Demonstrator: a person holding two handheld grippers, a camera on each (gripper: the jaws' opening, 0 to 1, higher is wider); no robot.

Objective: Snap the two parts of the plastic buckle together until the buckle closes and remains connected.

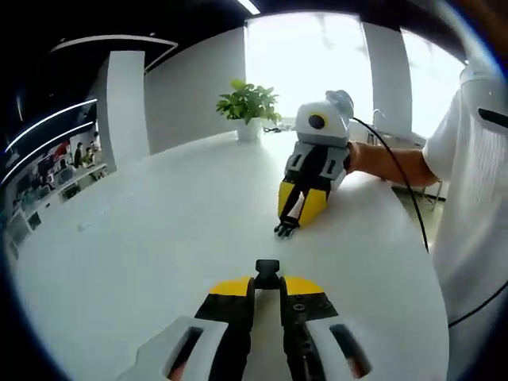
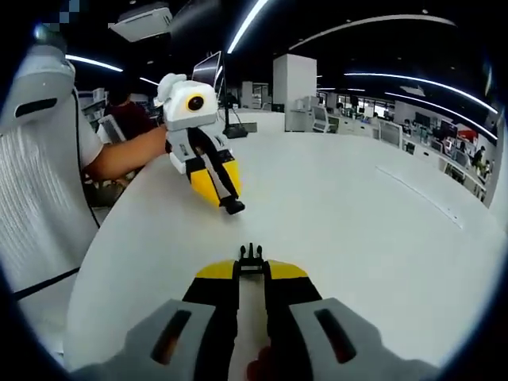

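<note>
My left gripper (image 1: 267,282) is shut on the black socket half of the buckle (image 1: 267,269), which sticks out past its yellow tips. Facing it over the white table (image 1: 159,238), my right gripper (image 1: 290,221) is shut on the pronged half (image 1: 286,230), prongs pointing down at the tabletop. In the right gripper view my right gripper (image 2: 252,274) grips the pronged half (image 2: 252,255), and my left gripper (image 2: 228,197) comes in from the upper left with the socket half (image 2: 233,207). A clear gap separates the two halves.
A potted green plant (image 1: 249,105) stands at the table's far edge by the bright window. A person in a white shirt (image 1: 476,198) sits at the right with a forearm (image 1: 389,163) on the table, and a black cable (image 1: 405,190) trails beside it. Office desks and monitors (image 2: 208,71) lie beyond the table.
</note>
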